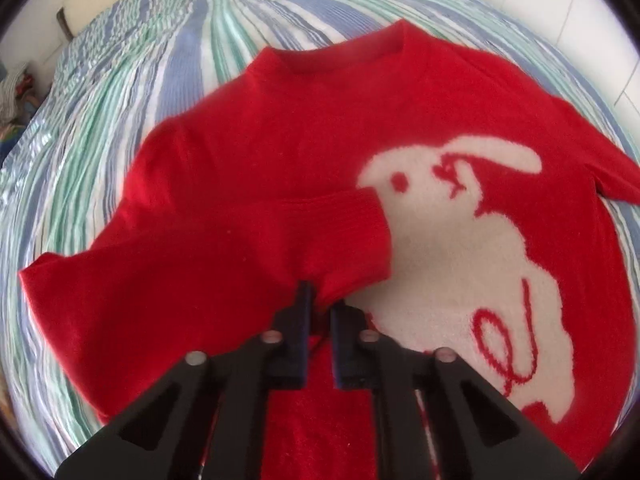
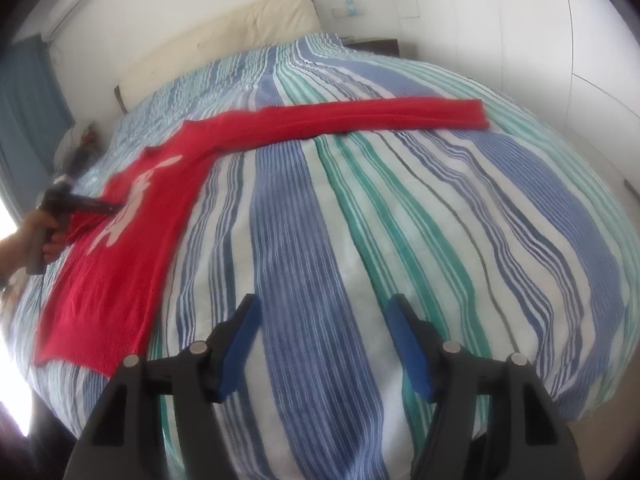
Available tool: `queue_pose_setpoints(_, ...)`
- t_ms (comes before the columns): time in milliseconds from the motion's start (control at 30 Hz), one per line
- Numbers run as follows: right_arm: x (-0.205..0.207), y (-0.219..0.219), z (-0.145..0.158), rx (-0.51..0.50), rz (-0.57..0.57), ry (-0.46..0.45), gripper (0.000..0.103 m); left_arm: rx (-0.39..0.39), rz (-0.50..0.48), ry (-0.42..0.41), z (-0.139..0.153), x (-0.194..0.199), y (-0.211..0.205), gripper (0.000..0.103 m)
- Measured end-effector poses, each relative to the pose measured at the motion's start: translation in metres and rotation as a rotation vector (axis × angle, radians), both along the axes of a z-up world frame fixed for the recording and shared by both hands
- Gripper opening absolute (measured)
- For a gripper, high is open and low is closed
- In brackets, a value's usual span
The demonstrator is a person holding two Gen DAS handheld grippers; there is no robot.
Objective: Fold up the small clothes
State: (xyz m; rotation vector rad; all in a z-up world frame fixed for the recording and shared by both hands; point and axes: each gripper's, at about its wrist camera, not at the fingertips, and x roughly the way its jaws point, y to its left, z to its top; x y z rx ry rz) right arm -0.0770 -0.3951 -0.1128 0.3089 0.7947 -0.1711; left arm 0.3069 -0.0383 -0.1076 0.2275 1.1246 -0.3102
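Surface: bed with blue, green and white striped cover, cream headboard at upper left of the right wrist view.
Garment: red knitted sweater with a white rabbit motif lies flat, filling the centre of the left wrist view.
Sleeves: near sleeve folded onto the chest; far sleeve stretched toward upper right.
Left gripper: clenched on that folded sleeve's cuff.
Right gripper: released, nothing between the pads, over bare cover.
Risk: a pull may drag the body askew, since only thin knit is pinched.
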Motion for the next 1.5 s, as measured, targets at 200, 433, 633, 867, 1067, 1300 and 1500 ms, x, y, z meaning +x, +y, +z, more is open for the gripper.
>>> queue_pose_setpoints(200, -0.007, 0.001, -0.001, -0.025, -0.008, -0.020, 0.065, -0.484, 0.425, -0.094, 0.088, -0.031, 0.161, 0.003)
queue_pose_setpoints(433, -0.003, -0.001, -0.012, 0.005, -0.044, -0.034, 0.070, -0.297, 0.955, -0.213, 0.070, -0.111, 0.360, 0.002)
queue_pose_setpoints(633, 0.007, 0.012, -0.015, -0.057, -0.036, -0.014, 0.079, -0.277, 1.015, -0.110, 0.014, -0.138, 0.381, 0.002)
queue_pose_setpoints(867, 0.008, 0.013, -0.018, -0.071, -0.041, 0.000, 0.079, -0.257, 1.041, -0.077, -0.019, -0.146, 0.384, 0.001)
queue_pose_setpoints(1067, 0.009, 0.013, -0.019, -0.071, -0.040, 0.005, 0.079, -0.254, 1.024, -0.078, -0.025, -0.146, 0.386, 0.007)
queue_pose_setpoints(1300, 0.007, 0.014, -0.013, -0.073, -0.041, 0.025, 0.079, -0.219, 0.967, -0.185, 0.014, -0.184, 0.358, 0.093)
queue_pose_setpoints(1500, 0.017, 0.016, 0.015, -0.076, -0.057, 0.010, 0.088, -0.180, 0.702, -0.228, 0.030, -0.205, 0.267, 0.097)
